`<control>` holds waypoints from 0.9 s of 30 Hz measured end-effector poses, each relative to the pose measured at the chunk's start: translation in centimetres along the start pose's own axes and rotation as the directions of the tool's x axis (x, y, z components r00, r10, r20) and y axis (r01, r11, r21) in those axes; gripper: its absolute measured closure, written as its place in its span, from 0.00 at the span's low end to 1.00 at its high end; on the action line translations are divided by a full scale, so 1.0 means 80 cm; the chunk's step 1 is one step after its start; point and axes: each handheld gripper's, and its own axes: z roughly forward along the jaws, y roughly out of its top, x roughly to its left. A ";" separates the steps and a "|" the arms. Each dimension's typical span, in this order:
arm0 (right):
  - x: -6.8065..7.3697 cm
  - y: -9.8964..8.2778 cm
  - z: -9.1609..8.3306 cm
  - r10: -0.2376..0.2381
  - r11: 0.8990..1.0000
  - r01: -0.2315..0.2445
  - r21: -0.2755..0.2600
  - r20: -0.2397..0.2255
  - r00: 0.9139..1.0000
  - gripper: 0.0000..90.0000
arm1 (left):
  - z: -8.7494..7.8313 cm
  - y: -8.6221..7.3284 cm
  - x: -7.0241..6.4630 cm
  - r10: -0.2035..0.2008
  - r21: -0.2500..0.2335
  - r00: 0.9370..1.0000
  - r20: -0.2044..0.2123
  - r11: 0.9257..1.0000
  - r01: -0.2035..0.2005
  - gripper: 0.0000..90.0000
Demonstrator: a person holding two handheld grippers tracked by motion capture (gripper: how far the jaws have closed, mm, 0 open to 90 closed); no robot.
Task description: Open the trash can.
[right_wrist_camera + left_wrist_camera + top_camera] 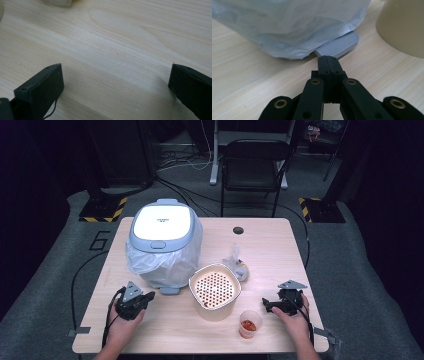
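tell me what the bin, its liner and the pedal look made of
Bin: looks like smooth plastic, with a slightly glossy white and grey-blue lid. Liner: thin translucent plastic film, crinkled and folded. Pedal: grey matte plastic by the look, with moulded ribs. The shut left gripper points at the pedal.

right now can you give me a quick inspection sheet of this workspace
surface: light wooden table, round hole near far edge
job's things: lidded bin lined with plastic bag; grey pedal at its base
clutter: beige strainer bowl, small cup with reddish bits, crumpled wrapper
grippers: left hand-held gripper shut, empty, aimed at pedal; right hand-held gripper open, empty
cables: one trailing from each gripper; more on floor
surroundings: black chair, grey carpet, dark room
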 end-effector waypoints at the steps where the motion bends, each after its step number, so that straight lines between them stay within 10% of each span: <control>1: 0.000 0.000 0.000 0.000 1.000 0.000 0.000 0.000 1.000 0.00 | 0.005 0.003 -0.009 0.023 0.007 1.000 -0.001 1.000 -0.023 1.00; 11: 0.000 0.000 0.000 -0.001 1.000 0.001 0.000 0.000 1.000 0.00 | 0.033 0.023 -0.029 0.102 -0.001 0.994 -0.038 0.995 -0.102 1.00; 27: 0.000 0.000 0.000 0.000 1.000 0.000 -0.001 0.001 1.000 0.00 | 0.058 0.020 -0.034 0.102 -0.027 0.994 -0.035 0.994 -0.103 1.00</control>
